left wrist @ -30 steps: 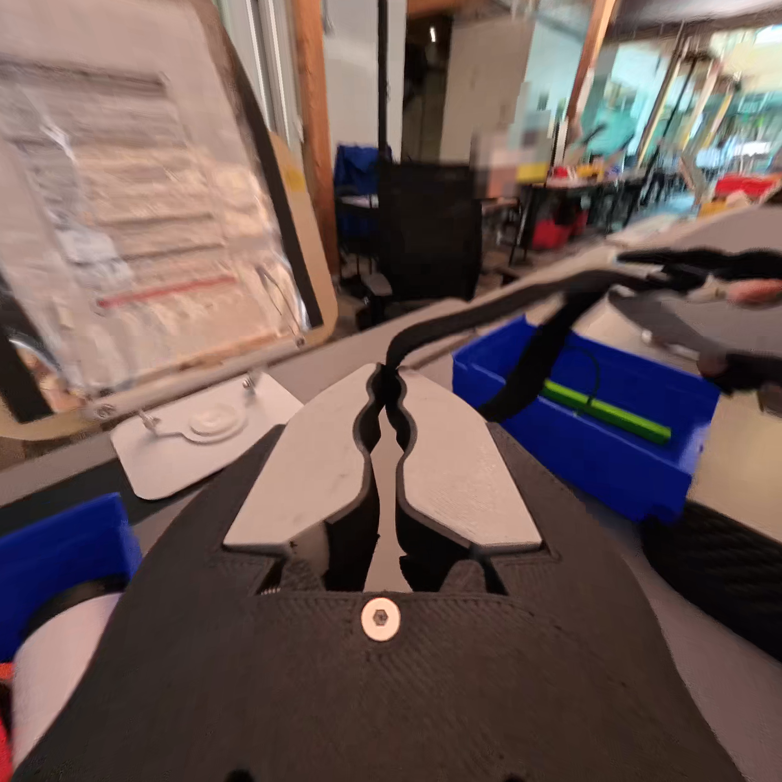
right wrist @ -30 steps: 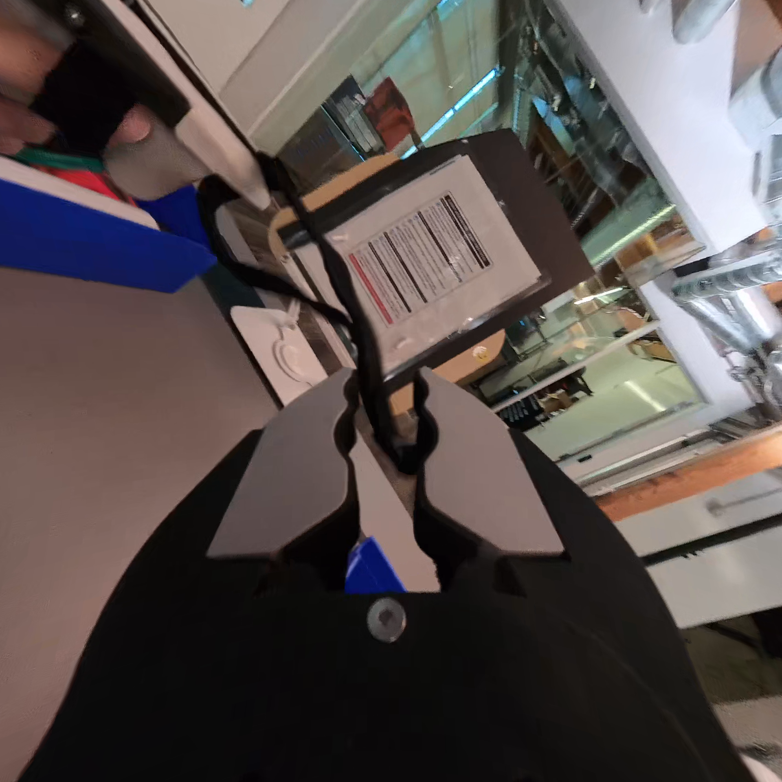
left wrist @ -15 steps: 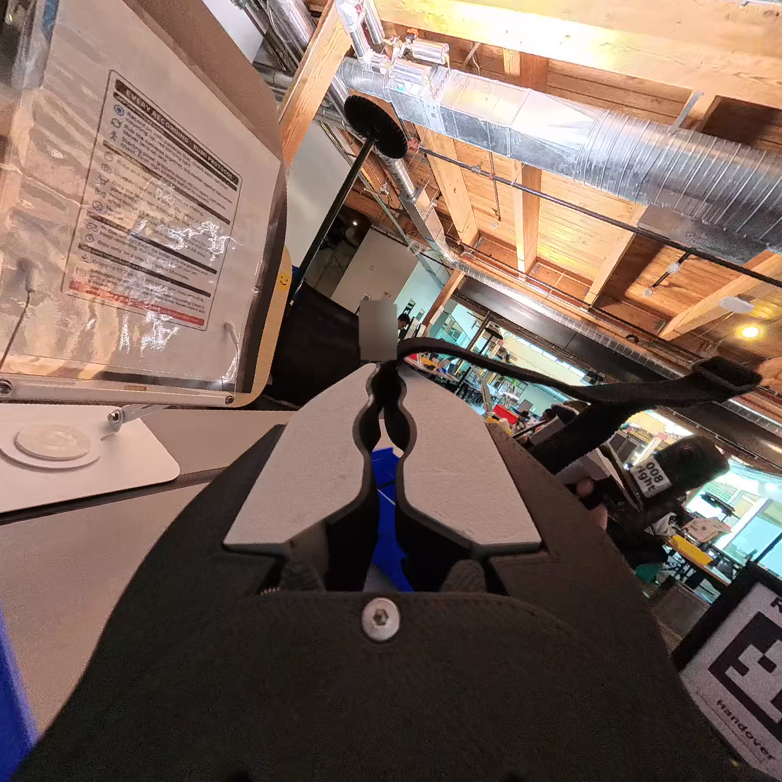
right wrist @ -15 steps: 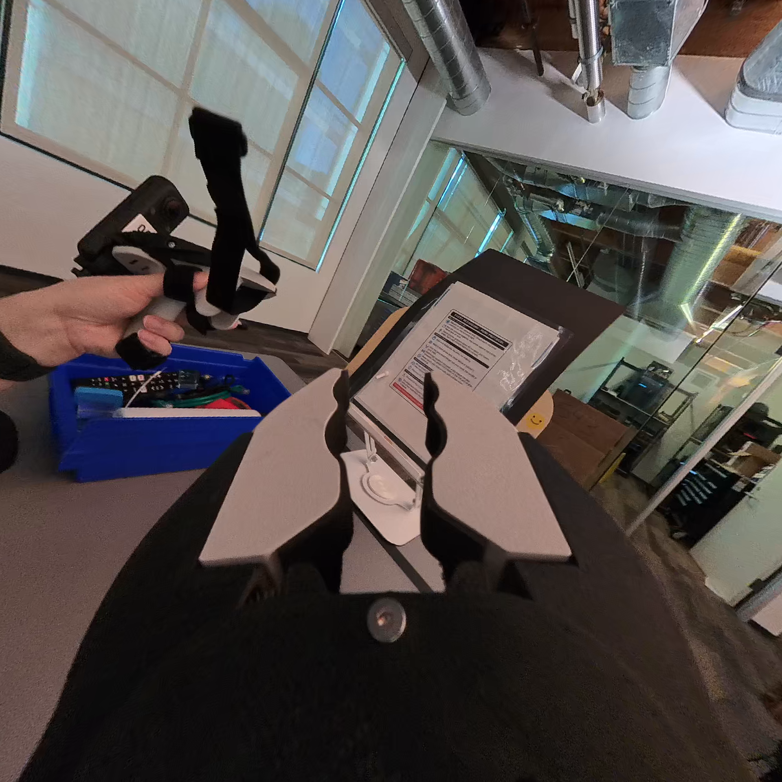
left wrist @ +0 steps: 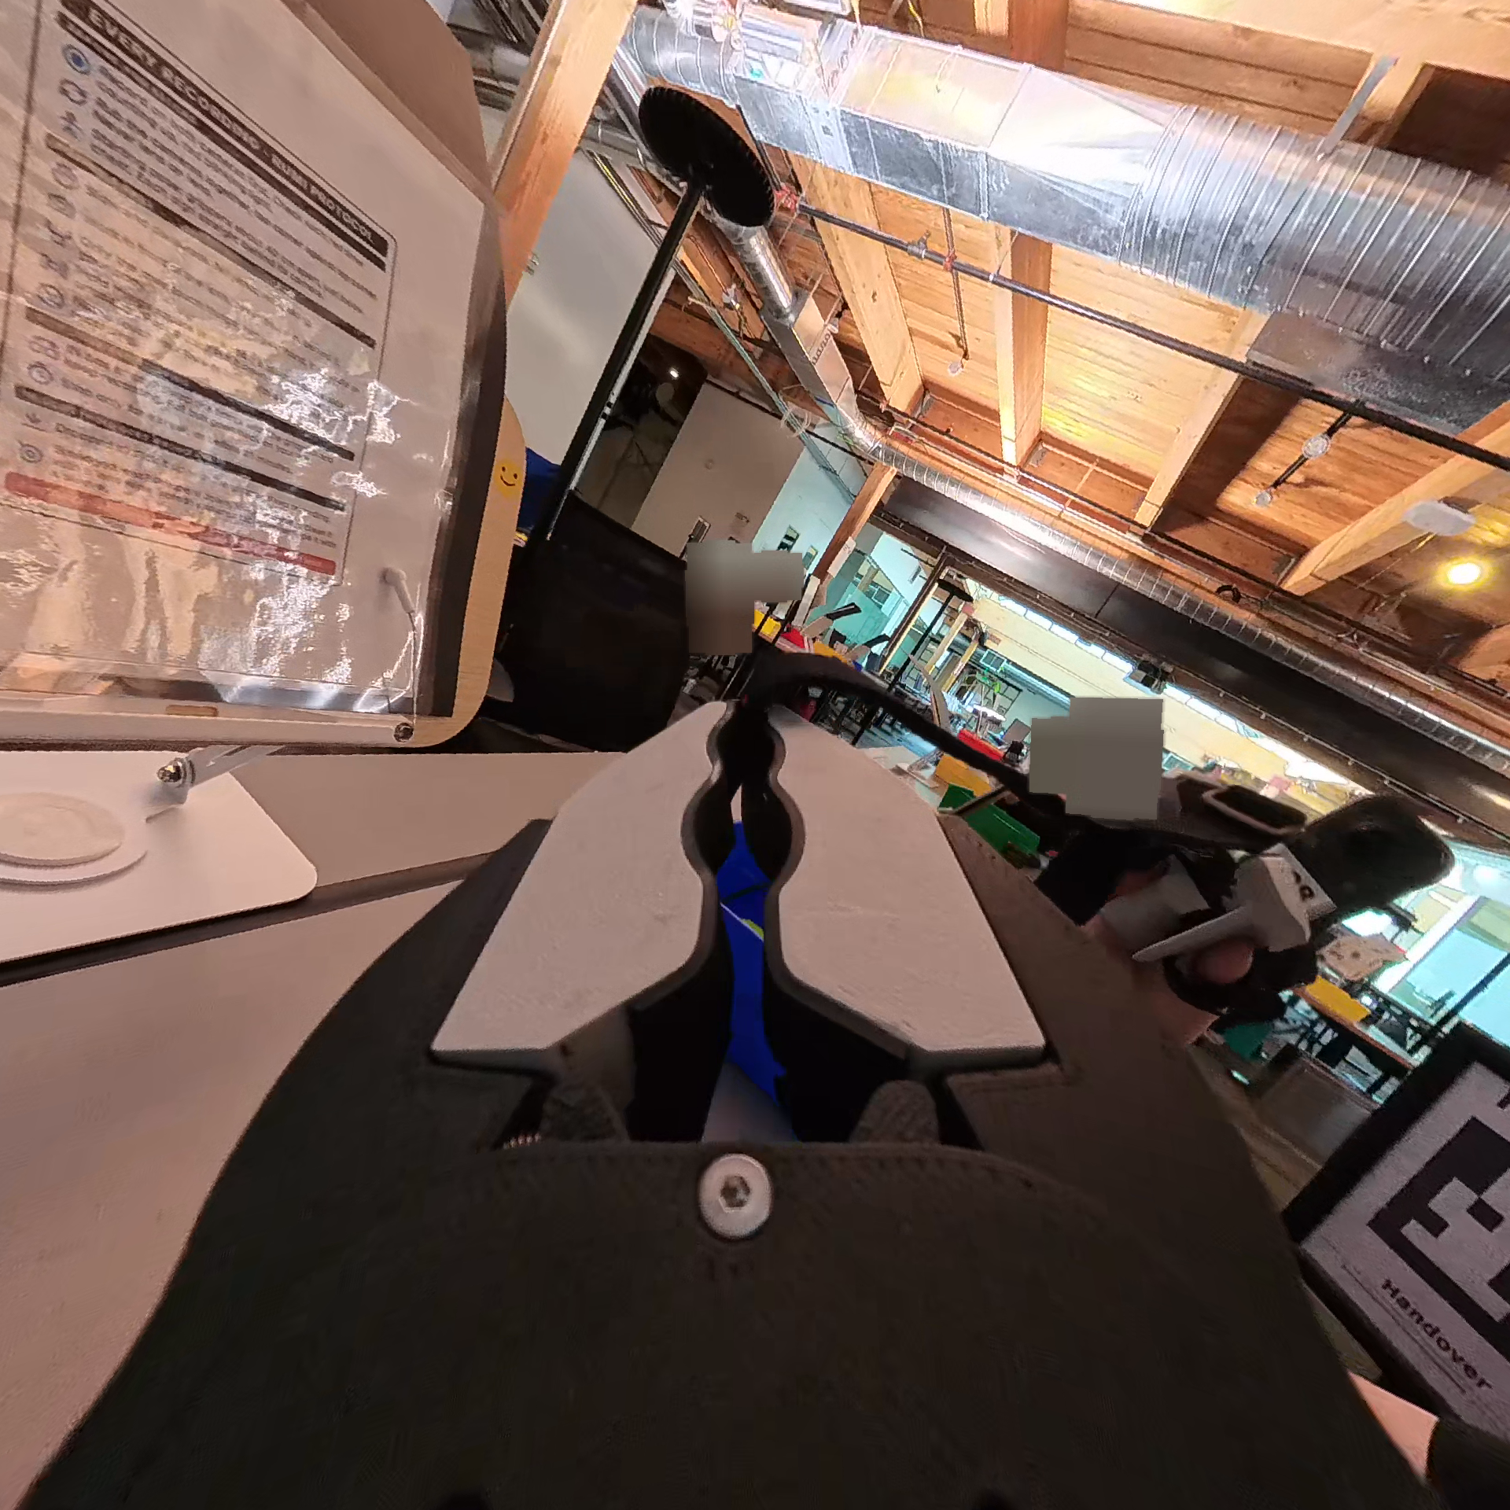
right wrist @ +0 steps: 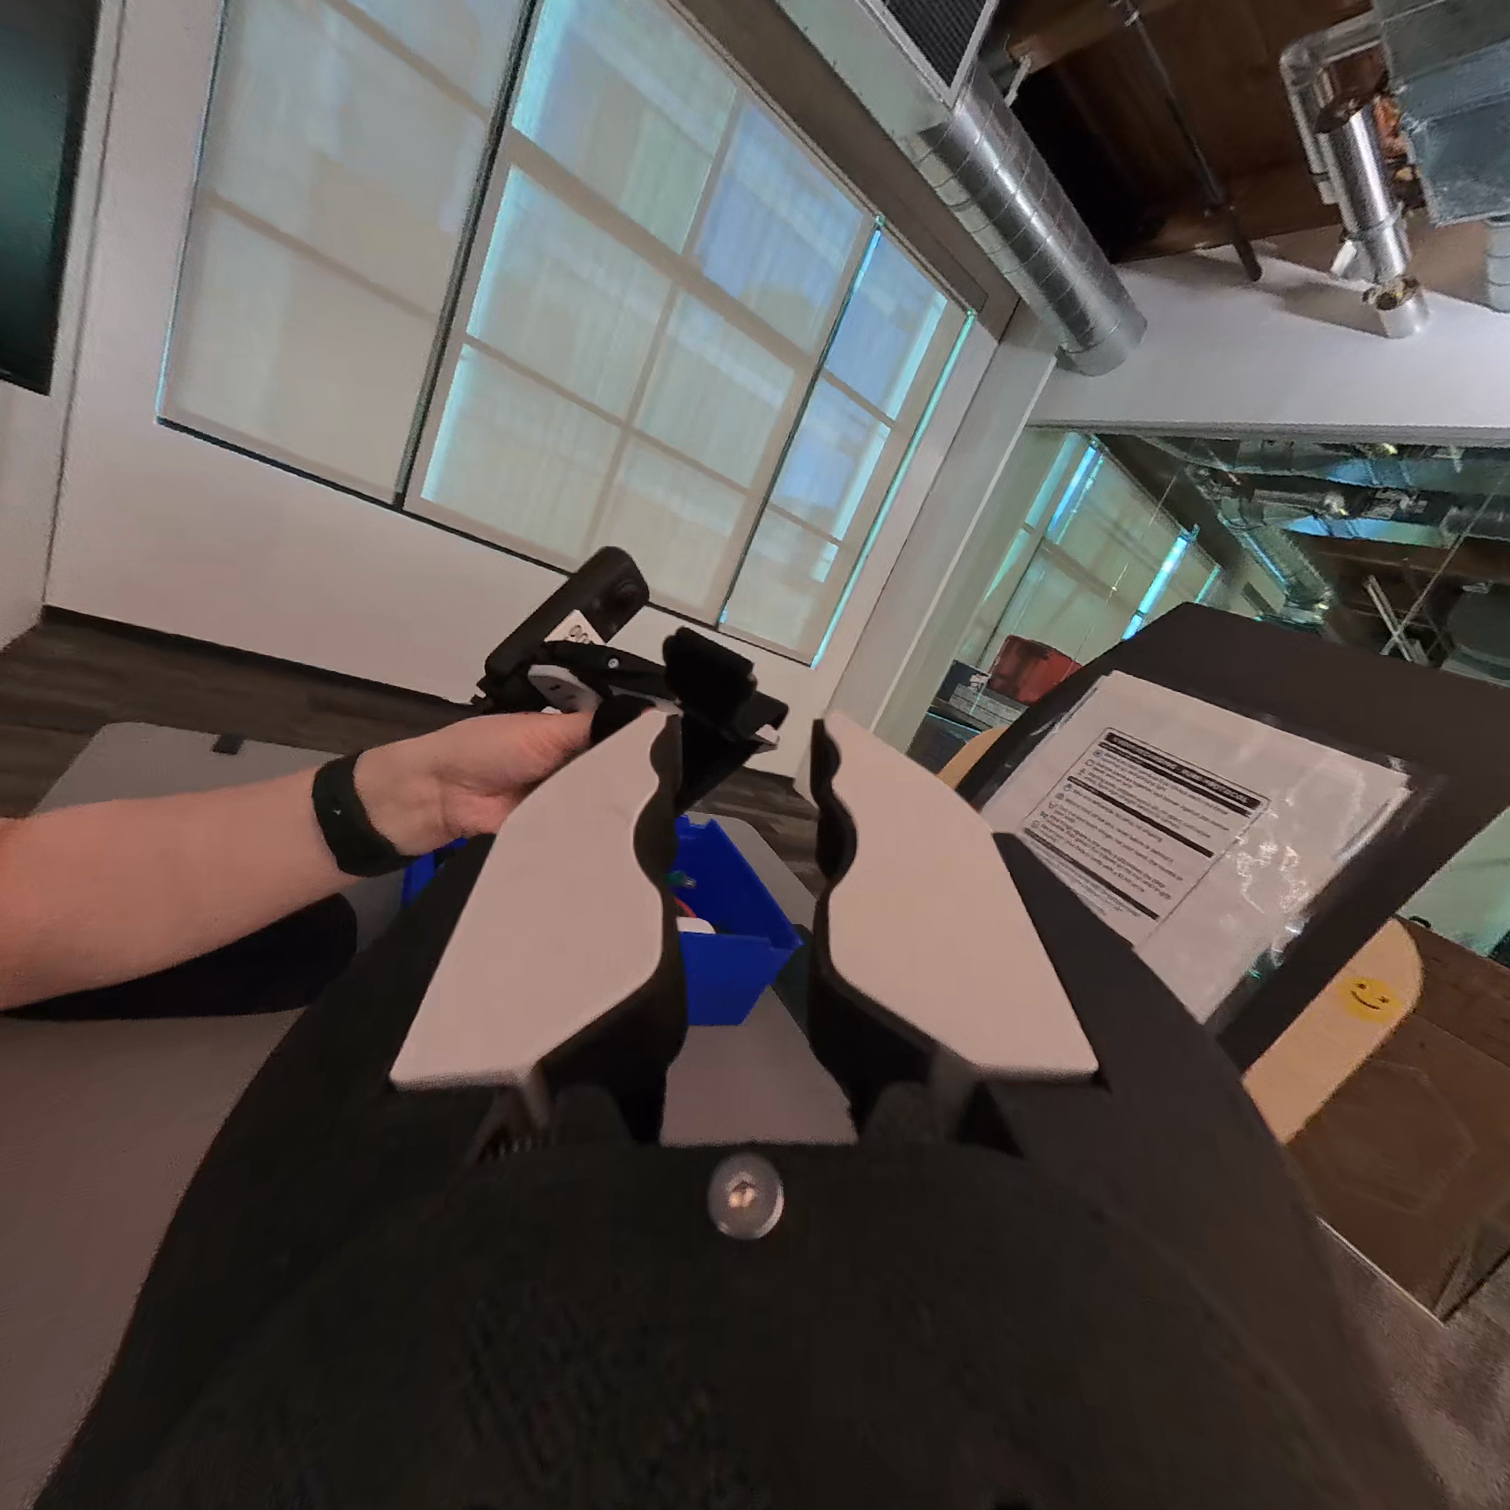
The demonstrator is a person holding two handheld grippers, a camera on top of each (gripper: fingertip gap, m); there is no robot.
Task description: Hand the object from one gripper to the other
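Currently, a black strap [left wrist: 866, 703] is pinched at the tips of the left gripper [left wrist: 748, 719], whose jaws are closed on it. From that pinch the strap is carried in an arc to the right, toward the right gripper [left wrist: 1209, 907], which is seen farther off at the right of the left wrist view, with a person's fingers wrapped round its handle; part of the strap there is hidden behind a blurred patch. In the right wrist view the right gripper [right wrist: 745, 739] is shown with its jaws spread apart and nothing between them. Beyond its left finger, the left gripper [right wrist: 719, 719] is seen held up in a person's hand [right wrist: 482, 776], a dark band worn on the wrist, and the end of the strap [right wrist: 707, 670] is visible at its tip. A blue bin [right wrist: 719, 923] is set on the grey table [right wrist: 122, 1103] below that hand, with small items inside that cannot be made out. A printed sheet in a clear sleeve [right wrist: 1185, 833] is propped on a stand at the far right of the table, and its white base plate [left wrist: 163, 850] is seen at the left in the left wrist view. A marker card with a black and white pattern [left wrist: 1422, 1242] is seen at the near right.
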